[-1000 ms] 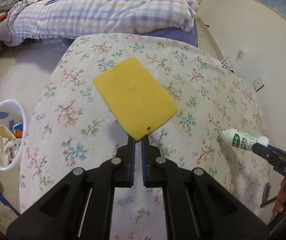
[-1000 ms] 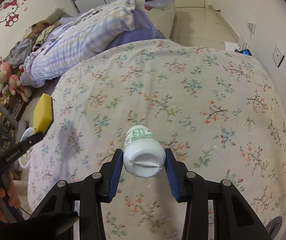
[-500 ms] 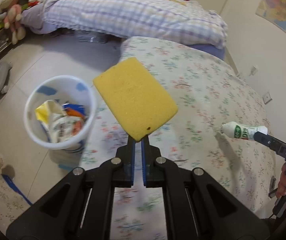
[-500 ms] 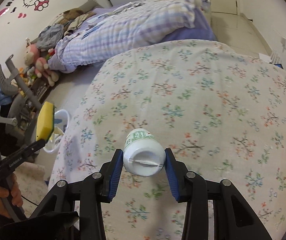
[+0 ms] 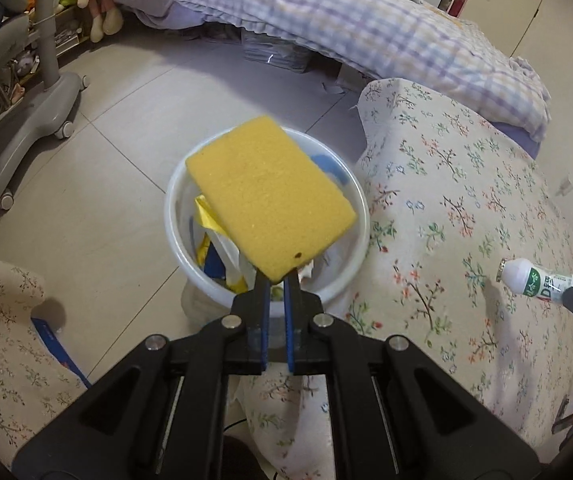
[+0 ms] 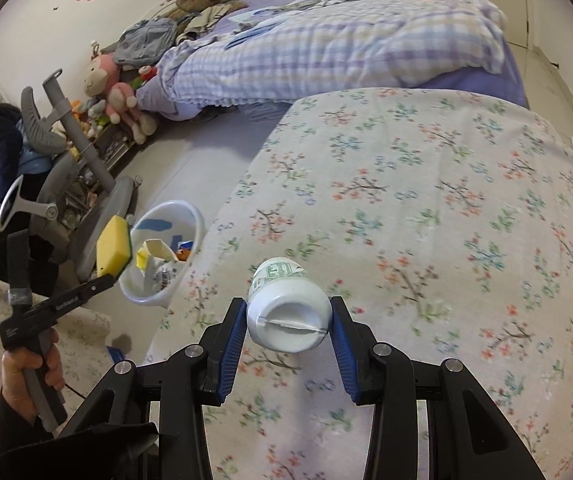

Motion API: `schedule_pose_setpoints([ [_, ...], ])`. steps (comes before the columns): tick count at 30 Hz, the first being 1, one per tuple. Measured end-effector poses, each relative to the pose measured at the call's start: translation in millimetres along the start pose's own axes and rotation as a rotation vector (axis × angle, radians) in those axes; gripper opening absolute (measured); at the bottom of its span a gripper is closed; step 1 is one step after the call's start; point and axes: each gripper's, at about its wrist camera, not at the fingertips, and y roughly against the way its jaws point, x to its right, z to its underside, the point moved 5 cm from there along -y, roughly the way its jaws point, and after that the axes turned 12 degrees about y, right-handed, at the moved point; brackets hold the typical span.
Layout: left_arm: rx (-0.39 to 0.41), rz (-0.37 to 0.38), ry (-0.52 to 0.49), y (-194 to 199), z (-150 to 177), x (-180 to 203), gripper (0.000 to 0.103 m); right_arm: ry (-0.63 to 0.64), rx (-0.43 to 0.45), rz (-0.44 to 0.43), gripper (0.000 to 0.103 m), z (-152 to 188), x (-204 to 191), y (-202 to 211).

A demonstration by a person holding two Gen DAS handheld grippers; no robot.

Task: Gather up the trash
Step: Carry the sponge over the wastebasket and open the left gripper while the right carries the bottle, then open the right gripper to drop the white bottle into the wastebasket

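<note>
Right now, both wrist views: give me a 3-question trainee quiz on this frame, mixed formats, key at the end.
1. True or false: the left gripper pinches the yellow sponge by one corner, over the white bin.
2. Multiple choice: the white bottle in the right gripper is over
A. the floor
B. the floral cloth
C. the bin
3. Fill in: the bin already holds ____.

Key:
1. true
2. B
3. crumpled wrappers
</note>
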Motion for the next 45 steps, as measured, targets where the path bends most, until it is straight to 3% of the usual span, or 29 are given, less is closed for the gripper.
schedule_pose_setpoints([
  [2,0.008,0.008,-0.012,-2.2,-2.9,-0.9,0.008,0.009,-0.001,-0.006,0.042,-4.3,-7.3,-7.0],
  [4,0.004,0.002,-0.019,-7.2,-6.0,-1.0,0.023,0.018,-0.005,-0.012,0.042,-8.7,-15.6,-15.6],
  [6,-0.001,-0.018,-0.006,-10.5,-7.2,-6.9,0.065,0.025,-0.009,-0.016,0.042,-10.1,-23.3,-22.1],
  [11,0.019,-0.053,0.052,-2.6,-7.7,-29.7,0.082,0.035,-0.004,-0.038,0.042,-20.3,-42.5,-37.7],
  [24,0.035,-0.203,-0.018,10.8,8.0,-60.6,0.086,0.056,0.050,-0.130,0.042,-50.8,-112.4,-93.2],
  [36,0.002,-0.227,0.061,6.0,7.8,-92.9,0.088,0.075,0.065,-0.186,0.043,-57.3,-149.5,-137.3],
  [38,0.003,-0.228,0.063,7.1,8.1,-92.8,0.088,0.057,0.078,-0.194,0.050,-58.0,-149.9,-139.5],
  [39,0.004,-0.231,0.059,7.7,8.6,-92.1,0.089,0.051,0.068,-0.186,0.068,-57.8,-148.2,-140.2],
  [40,0.006,-0.233,0.055,8.5,9.0,-91.8,0.089,0.047,0.067,-0.162,0.076,-57.8,-145.0,-138.3],
  [45,0.015,-0.224,0.057,16.3,14.1,-84.2,0.093,0.032,0.087,-0.090,0.076,-55.7,-125.6,-110.3],
])
